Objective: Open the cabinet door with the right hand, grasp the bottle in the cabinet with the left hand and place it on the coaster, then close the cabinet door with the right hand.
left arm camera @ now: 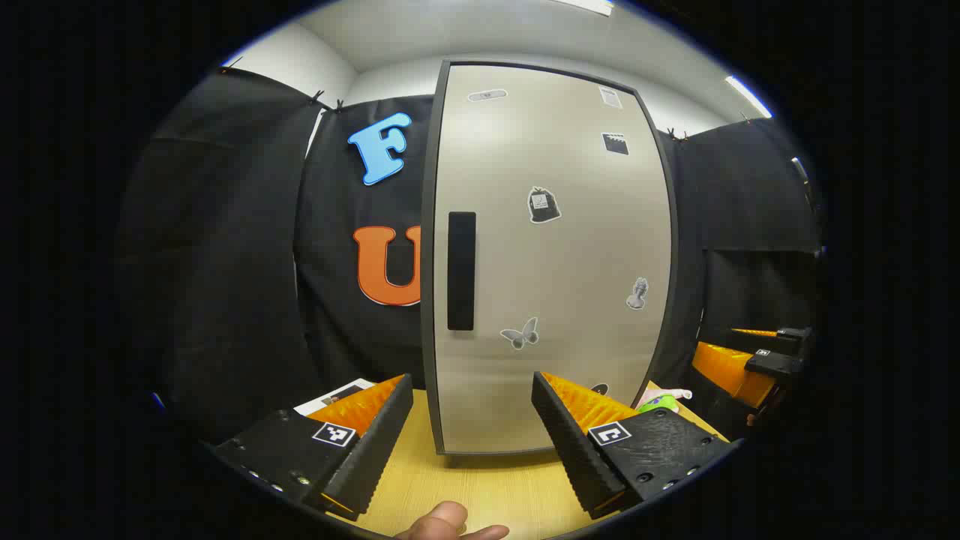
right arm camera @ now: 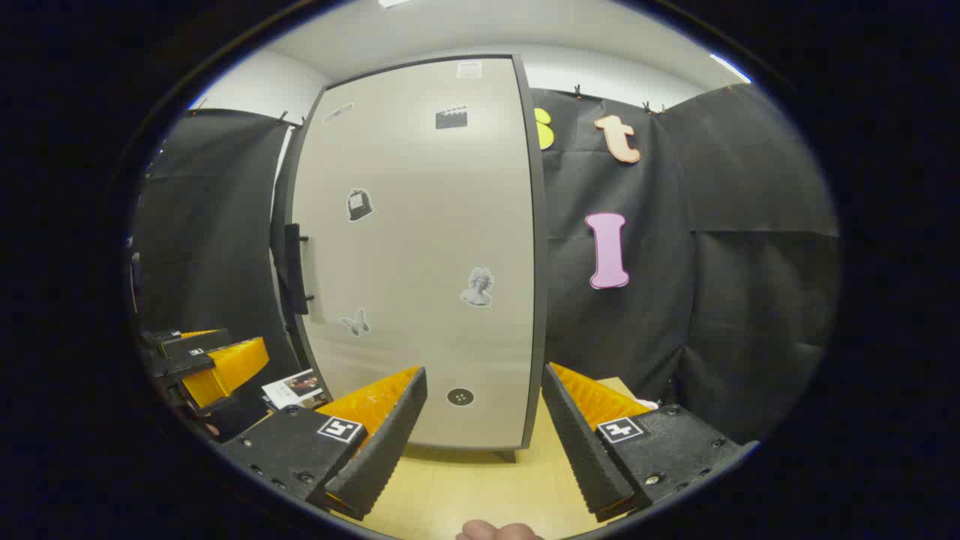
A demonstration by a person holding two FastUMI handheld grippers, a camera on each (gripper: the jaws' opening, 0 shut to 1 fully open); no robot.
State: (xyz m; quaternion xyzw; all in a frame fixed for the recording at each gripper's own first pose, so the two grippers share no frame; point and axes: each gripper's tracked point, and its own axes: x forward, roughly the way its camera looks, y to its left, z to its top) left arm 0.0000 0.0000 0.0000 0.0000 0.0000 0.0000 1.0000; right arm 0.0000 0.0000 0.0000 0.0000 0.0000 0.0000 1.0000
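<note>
Closed: one cabinet door (left arm camera: 551,262) (two claws gaping).

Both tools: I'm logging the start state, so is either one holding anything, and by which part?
Nothing is held. The left tool and right tool are open and empty in front of the closed cabinet door.

Cabinet door (left arm camera: 555,255): smooth, satin-finished panel with a soft sheen, edged by a dark matt frame. Door handle (left arm camera: 461,270): matt black, seemingly plastic. Stickers (left arm camera: 544,204) on the door: flat printed paper or film, low gloss. Tabletop (left arm camera: 480,480): pale wood-grain surface, smooth and slightly lustrous. Booth wall (right arm camera: 750,300): black cloth, matt, faintly creased. Left tongs (left arm camera: 472,442) and right tongs (right arm camera: 484,439): matt, finely textured plastic bodies, with ribbed, serrated inner faces on the fingers (left arm camera: 375,442). Printed sheet (right arm camera: 294,387) on the tabletop: glossy paper.
</note>
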